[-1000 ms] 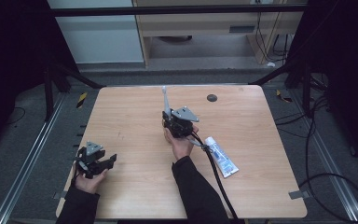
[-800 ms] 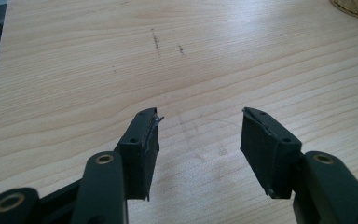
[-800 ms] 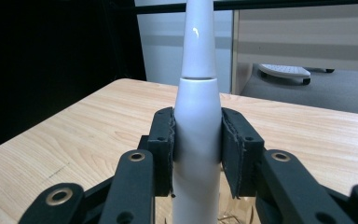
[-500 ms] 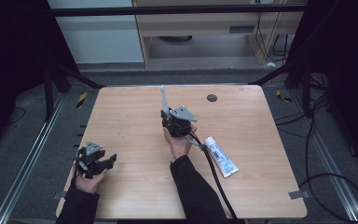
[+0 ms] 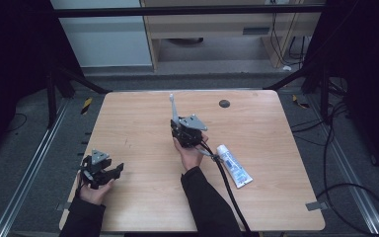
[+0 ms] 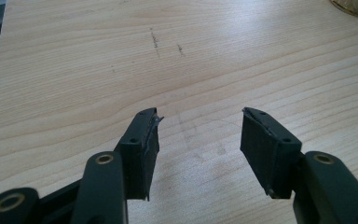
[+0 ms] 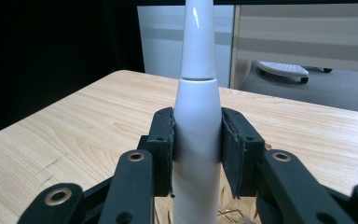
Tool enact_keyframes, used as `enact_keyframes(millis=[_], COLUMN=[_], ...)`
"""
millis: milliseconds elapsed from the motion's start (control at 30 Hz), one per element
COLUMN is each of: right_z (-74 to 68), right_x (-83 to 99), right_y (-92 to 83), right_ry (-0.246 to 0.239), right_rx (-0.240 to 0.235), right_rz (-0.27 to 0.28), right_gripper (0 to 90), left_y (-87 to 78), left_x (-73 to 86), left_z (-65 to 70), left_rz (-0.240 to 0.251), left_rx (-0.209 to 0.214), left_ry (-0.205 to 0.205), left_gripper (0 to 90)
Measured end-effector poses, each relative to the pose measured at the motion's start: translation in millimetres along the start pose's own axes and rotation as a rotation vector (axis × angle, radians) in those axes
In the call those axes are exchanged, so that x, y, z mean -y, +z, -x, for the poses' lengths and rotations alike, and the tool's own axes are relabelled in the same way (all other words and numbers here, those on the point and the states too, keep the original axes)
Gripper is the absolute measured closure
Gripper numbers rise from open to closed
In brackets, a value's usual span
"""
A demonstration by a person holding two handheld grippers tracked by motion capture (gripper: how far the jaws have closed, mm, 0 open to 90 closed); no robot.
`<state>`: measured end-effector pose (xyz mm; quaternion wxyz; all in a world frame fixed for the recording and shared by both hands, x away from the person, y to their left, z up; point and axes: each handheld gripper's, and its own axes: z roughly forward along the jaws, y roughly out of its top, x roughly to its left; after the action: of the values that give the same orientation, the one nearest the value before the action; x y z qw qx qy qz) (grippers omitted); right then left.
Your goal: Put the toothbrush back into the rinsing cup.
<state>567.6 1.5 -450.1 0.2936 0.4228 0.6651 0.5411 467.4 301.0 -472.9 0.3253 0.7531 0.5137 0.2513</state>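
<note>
My right gripper (image 5: 179,127) stands over the middle of the wooden table (image 5: 138,118), shut on a white electric toothbrush (image 5: 173,107). In the right gripper view both pads clamp the toothbrush (image 7: 196,107) at its thick body, and its thin neck runs up out of the top of the picture between the right gripper's (image 7: 196,150) jaws. My left gripper (image 5: 114,172) rests near the front left corner, held by a hand. The left gripper (image 6: 199,135) is open, with bare wood between its jaws.
A white and blue toothpaste tube (image 5: 233,165) lies flat to the right of the right forearm. A small dark round mark (image 5: 224,103) sits near the far edge. The right gripper's black cable (image 5: 225,183) trails toward the front edge. Dark floor surrounds the table.
</note>
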Motion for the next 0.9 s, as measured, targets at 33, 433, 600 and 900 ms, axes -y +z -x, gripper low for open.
enact_keyframes(millis=[33, 433, 600, 900], right_z=[-0.2, -1.5, 0.8, 9.0], right_x=[-0.3, -9.1, -8.9, -16.8], right_y=[-0.6, -12.3, -12.9, -28.8], right_ry=[0.0, -0.023, -0.031, -0.043], right_rx=[-0.002, -0.027, -0.028, -0.033], right_rz=[-0.001, -0.011, -0.025, -0.018], right_gripper=[66.4, 64.2, 63.4, 60.8], left_y=[0.1, 0.4, 0.5, 0.1], left_x=[0.0, -0.2, -0.2, -0.2], left_z=[0.0, 0.6, 0.5, 0.5], left_rz=[0.0, -0.002, -0.002, 0.0], left_rx=[0.0, 0.0, 0.0, -0.001], left_ry=[0.0, 0.002, 0.001, 0.0], left_gripper=[45.9, 45.9, 45.9, 45.9])
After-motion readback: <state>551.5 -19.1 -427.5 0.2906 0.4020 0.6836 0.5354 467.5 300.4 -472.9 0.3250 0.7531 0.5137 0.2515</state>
